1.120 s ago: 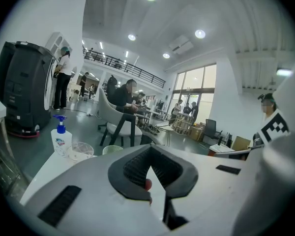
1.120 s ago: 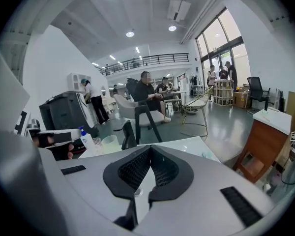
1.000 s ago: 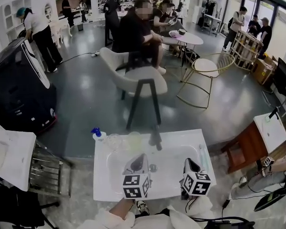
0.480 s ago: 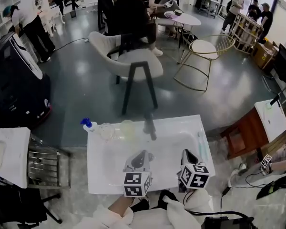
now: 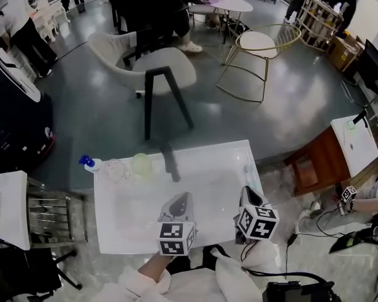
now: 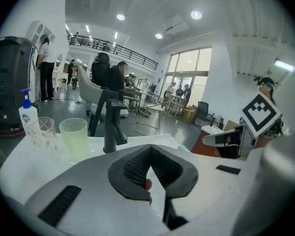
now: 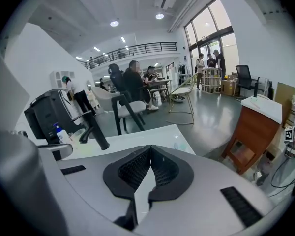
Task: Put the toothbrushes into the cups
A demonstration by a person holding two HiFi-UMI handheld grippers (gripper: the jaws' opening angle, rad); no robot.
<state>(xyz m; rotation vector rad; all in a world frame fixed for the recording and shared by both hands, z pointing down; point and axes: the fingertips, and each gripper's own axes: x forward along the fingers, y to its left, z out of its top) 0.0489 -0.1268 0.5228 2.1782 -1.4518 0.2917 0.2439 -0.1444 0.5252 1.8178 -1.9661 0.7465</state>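
On the bench's near edge, the left gripper (image 5: 181,200) and right gripper (image 5: 247,195) stayed put, jaws closed and empty, as the view dipped; toothbrushes (image 5: 247,171) lay untouched at 3 o'clock, cups (image 5: 140,164) at 10 o'clock.

Bright, even light fills the room. Round ceiling lights (image 6: 196,14) glow overhead and daylight pours through the tall windows (image 7: 212,23), which blow out to white. In the head view the white desk (image 5: 201,161) is washed out by glare, and the grey floor (image 5: 101,112) carries a soft sheen. Both gripper views bend straight lines and darken to black at the corners. The left tongs (image 6: 151,146) and right tongs (image 7: 151,146) look soft close to the lens.
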